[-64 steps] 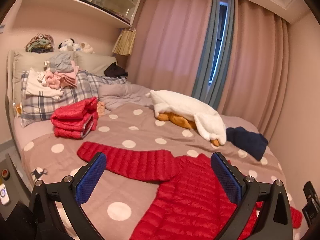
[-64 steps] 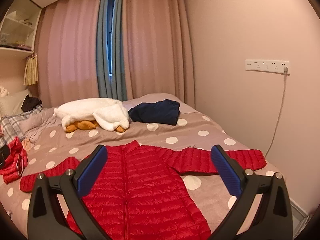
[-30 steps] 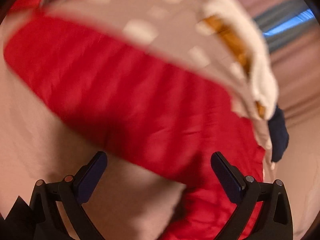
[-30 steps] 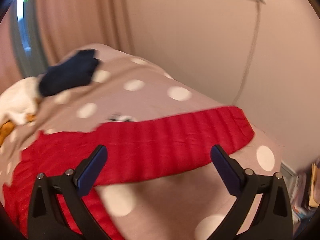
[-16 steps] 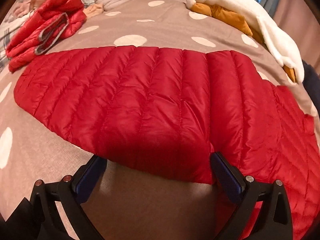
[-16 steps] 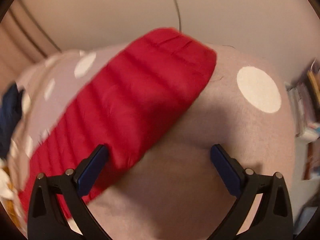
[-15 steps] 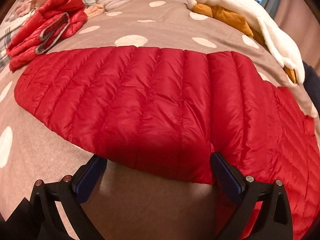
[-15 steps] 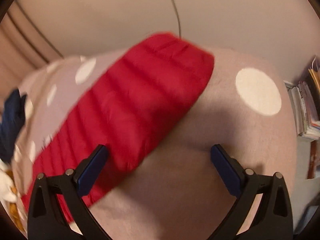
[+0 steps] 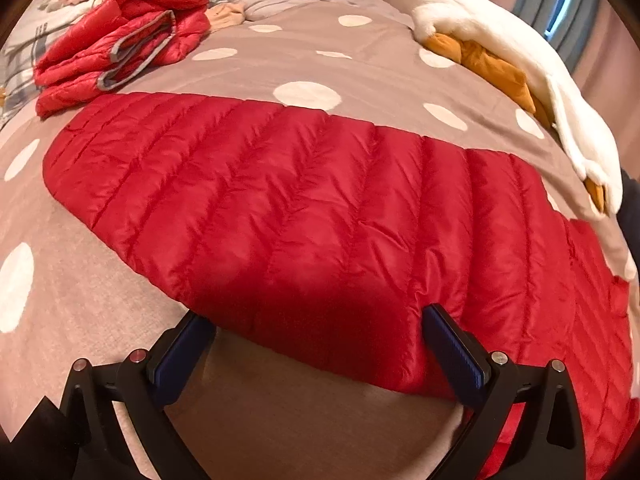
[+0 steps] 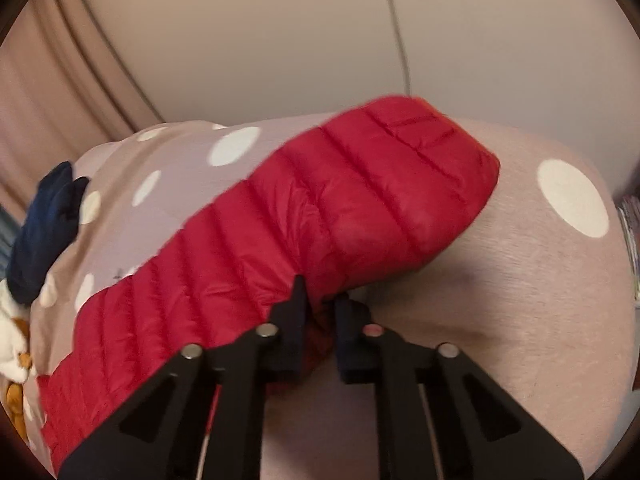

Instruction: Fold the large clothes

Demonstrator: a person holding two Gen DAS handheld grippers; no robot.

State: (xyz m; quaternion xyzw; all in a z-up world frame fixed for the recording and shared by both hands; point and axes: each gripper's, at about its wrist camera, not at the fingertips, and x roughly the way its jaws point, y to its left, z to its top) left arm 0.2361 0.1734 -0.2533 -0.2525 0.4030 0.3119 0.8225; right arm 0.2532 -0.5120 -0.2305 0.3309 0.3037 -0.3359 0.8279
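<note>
A red quilted down jacket lies spread on a bed with a taupe cover dotted white (image 9: 360,64). In the left wrist view its left sleeve (image 9: 280,208) stretches across the picture, cuff at the left. My left gripper (image 9: 316,344) stands open, its blue pads (image 9: 454,350) straddling the sleeve's near edge without pressing it. In the right wrist view the right sleeve (image 10: 340,208) runs up to its cuff near the bed's corner. My right gripper (image 10: 320,304) is shut on the near edge of this sleeve, red fabric pinched between the fingers.
A folded red jacket (image 9: 120,40) lies at the back left by plaid pillows. A white and orange plush toy (image 9: 500,52) lies along the right. A dark blue garment (image 10: 44,220) sits further back. A wall with a cable (image 10: 396,28) rises past the bed's corner.
My right gripper came down onto the right sleeve's edge and closed on it. My left gripper shifted slightly along the left sleeve and stays open.
</note>
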